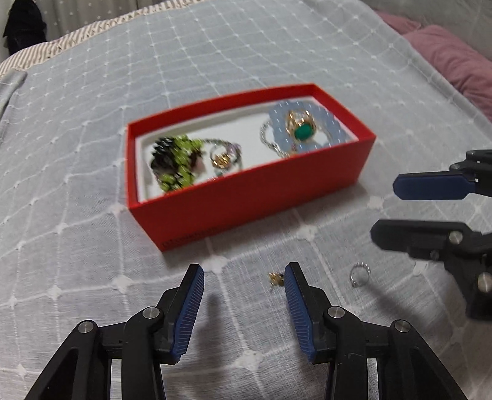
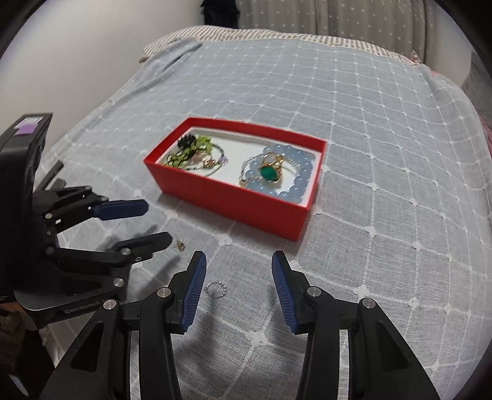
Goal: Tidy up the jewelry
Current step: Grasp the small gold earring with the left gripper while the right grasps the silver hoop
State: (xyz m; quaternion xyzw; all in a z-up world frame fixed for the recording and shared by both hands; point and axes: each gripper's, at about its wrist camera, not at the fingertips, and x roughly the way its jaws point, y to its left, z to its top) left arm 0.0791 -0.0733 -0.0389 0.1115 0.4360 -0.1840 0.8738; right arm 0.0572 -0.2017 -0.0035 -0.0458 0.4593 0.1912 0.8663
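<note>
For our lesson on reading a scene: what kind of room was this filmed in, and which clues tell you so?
Most likely a bedroom. The red cardboard jewelry box sits on a bed's grey quilted checked bedspread, with mauve pillows at one end and a dotted curtain behind.

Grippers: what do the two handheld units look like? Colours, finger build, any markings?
Both match. The left gripper and right gripper have black plastic linkage arms joined by round silver pins. Each finger is flat with a rounded tip and carries a blue ribbed pad. In the right wrist view, the left unit's black body bears pale "Gen Robot" lettering and a purple sticker on top. No cables or sleeves show.
</note>
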